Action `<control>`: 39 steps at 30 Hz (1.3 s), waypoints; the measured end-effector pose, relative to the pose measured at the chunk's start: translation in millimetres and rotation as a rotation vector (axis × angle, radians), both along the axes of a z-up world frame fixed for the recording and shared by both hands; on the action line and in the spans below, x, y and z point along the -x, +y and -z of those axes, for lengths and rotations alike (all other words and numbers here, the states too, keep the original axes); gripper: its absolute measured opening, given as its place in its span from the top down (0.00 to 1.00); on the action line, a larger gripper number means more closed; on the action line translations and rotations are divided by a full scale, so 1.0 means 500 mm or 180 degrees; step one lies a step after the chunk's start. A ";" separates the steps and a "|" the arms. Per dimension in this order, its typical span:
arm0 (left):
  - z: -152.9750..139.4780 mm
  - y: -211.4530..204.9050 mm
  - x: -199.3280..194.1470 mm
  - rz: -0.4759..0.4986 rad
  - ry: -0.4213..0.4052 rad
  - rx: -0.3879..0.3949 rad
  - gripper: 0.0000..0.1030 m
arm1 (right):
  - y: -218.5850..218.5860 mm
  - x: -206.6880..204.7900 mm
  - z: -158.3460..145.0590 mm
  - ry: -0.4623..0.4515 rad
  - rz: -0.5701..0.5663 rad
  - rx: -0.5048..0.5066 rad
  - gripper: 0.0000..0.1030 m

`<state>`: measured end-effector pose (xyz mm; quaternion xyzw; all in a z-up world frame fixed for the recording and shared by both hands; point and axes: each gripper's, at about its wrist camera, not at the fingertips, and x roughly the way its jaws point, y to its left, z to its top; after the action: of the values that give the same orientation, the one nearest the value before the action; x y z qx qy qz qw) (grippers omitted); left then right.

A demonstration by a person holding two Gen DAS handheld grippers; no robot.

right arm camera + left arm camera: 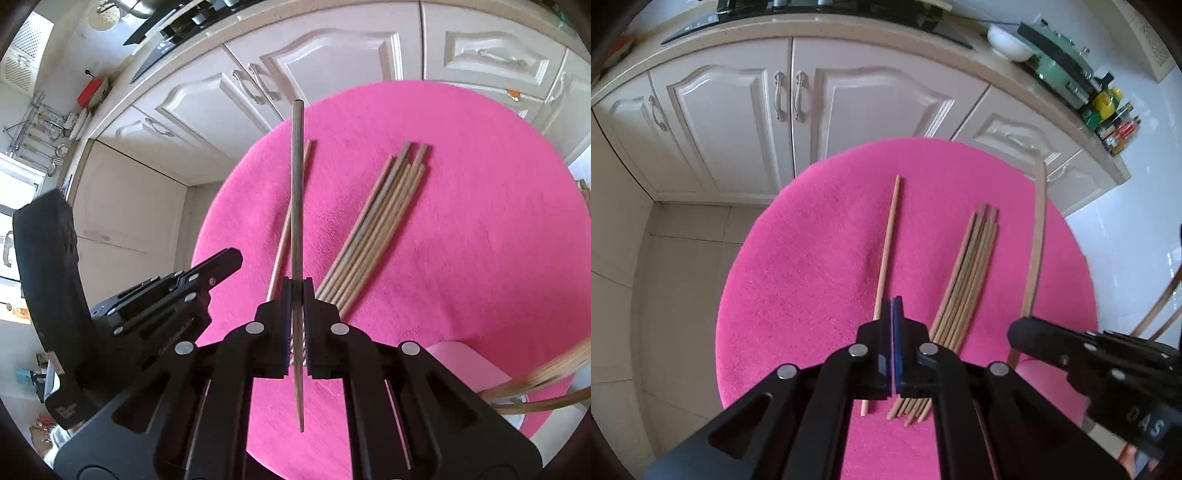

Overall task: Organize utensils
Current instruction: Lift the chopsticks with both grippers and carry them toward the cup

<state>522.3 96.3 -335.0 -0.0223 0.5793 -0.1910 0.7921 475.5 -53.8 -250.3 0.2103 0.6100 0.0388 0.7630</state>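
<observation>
A round pink mat (812, 258) (461, 240) carries a single wooden chopstick (886, 258) (280, 243) and, to its right, a bundle of several wooden chopsticks (964, 273) (376, 229). My left gripper (893, 306) is shut and empty, hovering over the near end of the single chopstick. My right gripper (297, 291) is shut on one chopstick (297, 184), held above the mat and pointing away along the fingers. In the left wrist view the right gripper (1019, 332) shows at the right with this chopstick (1036, 236). The left gripper shows at the left of the right wrist view (229, 258).
White kitchen cabinets (775, 118) and a countertop (849, 29) stand behind the mat. A pink holder (469, 365) with more chopsticks (546, 376) sits at the mat's near right edge. A white bowl (1008, 42) and a green appliance (1060, 70) stand on the counter.
</observation>
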 end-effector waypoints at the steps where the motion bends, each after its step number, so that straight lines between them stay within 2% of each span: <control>1: 0.010 -0.010 -0.007 0.0074 0.0027 -0.0027 0.99 | -0.004 0.001 0.003 0.0007 0.0020 0.0006 0.94; 9: 0.104 -0.038 -0.054 0.0356 0.0337 -0.0376 0.97 | -0.023 -0.016 0.046 0.0100 0.0242 -0.0060 0.94; 10: 0.108 -0.041 -0.058 0.0395 0.0324 -0.0379 0.93 | -0.025 -0.017 0.052 0.0118 0.0265 -0.0070 0.94; 12: 0.118 -0.046 -0.064 0.0445 0.0361 -0.0439 0.90 | -0.029 -0.019 0.065 0.0156 0.0317 -0.0101 0.94; 15: 0.118 -0.054 -0.072 0.0508 0.0343 -0.0507 0.90 | -0.031 -0.025 0.076 0.0191 0.0343 -0.0129 0.94; 18: 0.119 -0.071 -0.072 0.0591 0.0319 -0.0678 0.90 | -0.032 -0.031 0.079 0.0195 0.0343 -0.0133 0.94; 23: 0.117 -0.087 -0.068 0.0655 0.0275 -0.0824 0.95 | -0.036 -0.031 0.080 0.0203 0.0337 -0.0127 0.94; 31: 0.091 -0.034 -0.041 0.0295 0.0229 -0.0396 0.95 | -0.024 -0.029 0.060 0.0146 0.0234 -0.0138 0.94; 34: 0.051 -0.014 -0.024 0.0176 0.0085 -0.0198 0.95 | -0.016 -0.029 0.043 0.0087 0.0171 -0.0154 0.94; 39: -0.043 0.008 0.024 -0.0018 -0.0337 0.0222 0.95 | -0.005 -0.020 -0.018 -0.0099 0.0039 -0.0175 0.94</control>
<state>510.2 100.4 -313.4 -0.0413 0.5295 -0.2096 0.8210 485.2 -56.5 -241.5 0.2343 0.5955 0.0541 0.7665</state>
